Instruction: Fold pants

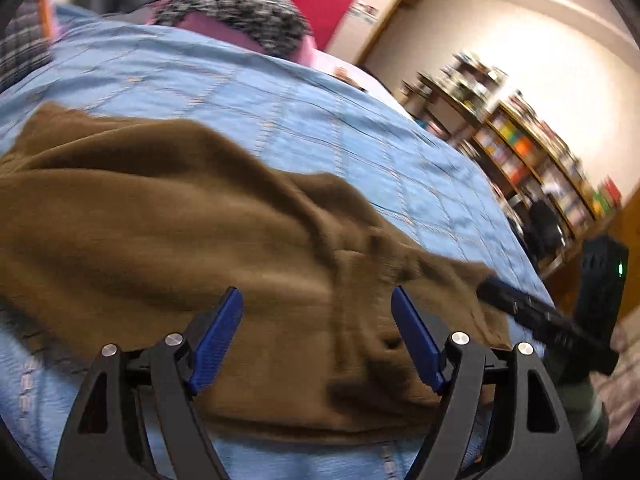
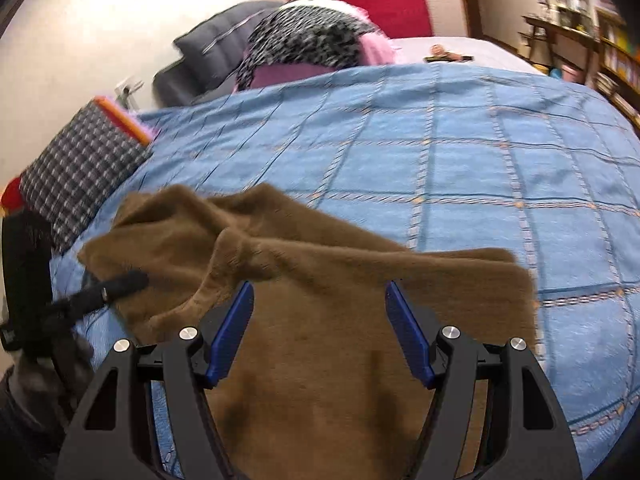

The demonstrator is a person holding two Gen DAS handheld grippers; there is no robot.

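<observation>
While both hand-held grippers, left (image 1: 317, 338) and right (image 2: 319, 330), hover wide and empty, the rumpled pants (image 2: 320, 320) ahead risk an uneven, single-layer grab.

Both the left tongs (image 1: 317, 336) and the right tongs (image 2: 319, 330) have black, triangular-cutout arms with round silver screws at the joints and ribbed blue pads (image 1: 218, 340). Beside the right tongs' housing a green light (image 1: 620, 269) glows, above a grey sleeve (image 1: 576, 404).
</observation>
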